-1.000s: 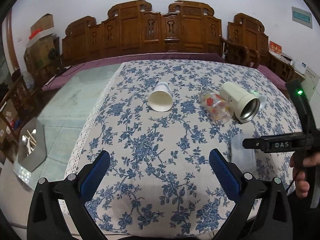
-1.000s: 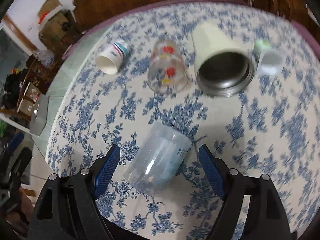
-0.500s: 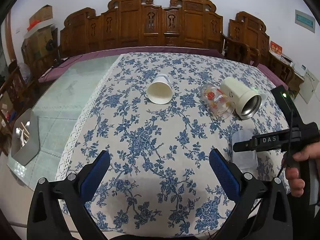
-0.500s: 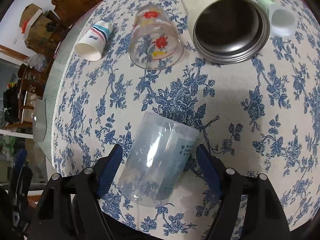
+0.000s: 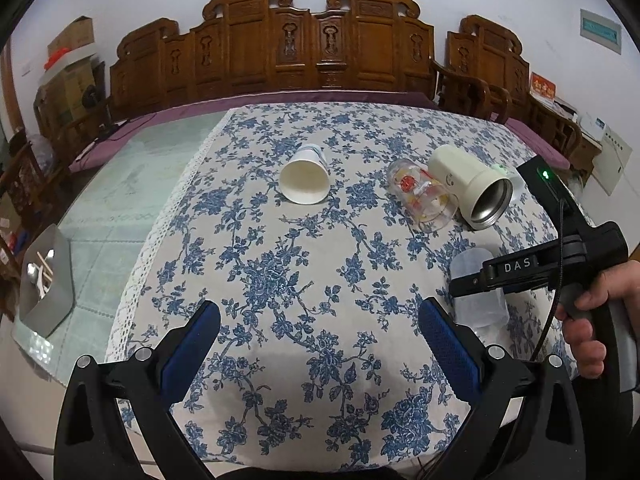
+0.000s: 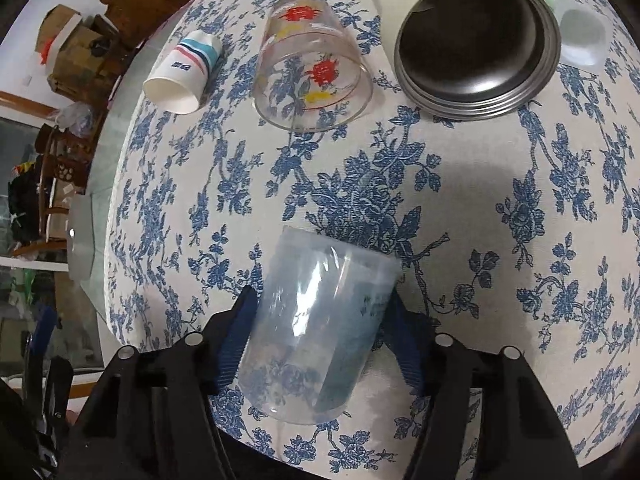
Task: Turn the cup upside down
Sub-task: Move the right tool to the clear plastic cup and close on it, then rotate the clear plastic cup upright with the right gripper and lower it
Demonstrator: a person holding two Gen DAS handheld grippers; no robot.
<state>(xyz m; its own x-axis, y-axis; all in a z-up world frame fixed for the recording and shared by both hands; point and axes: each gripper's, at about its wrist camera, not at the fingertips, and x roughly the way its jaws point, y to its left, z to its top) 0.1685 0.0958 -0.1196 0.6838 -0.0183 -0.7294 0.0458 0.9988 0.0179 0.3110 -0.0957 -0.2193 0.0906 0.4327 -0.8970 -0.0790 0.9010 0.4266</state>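
Observation:
A clear, bluish plastic cup lies on its side on the floral tablecloth, its mouth toward the camera. My right gripper has its blue pads against both sides of the cup, closed on it at table level. In the left wrist view the same cup shows at the right under the right gripper's black body, held by a hand. My left gripper is open and empty above the near table edge.
Lying on their sides farther back are a paper cup, a glass with red flowers, a cream steel-lined mug and a small white cup. A grey box sits off the table's left. Carved wooden chairs stand behind.
My right gripper has moved forward and down and its fingers have closed in from either side onto the clear plastic cup. The left gripper has pulled back a little and stays open.

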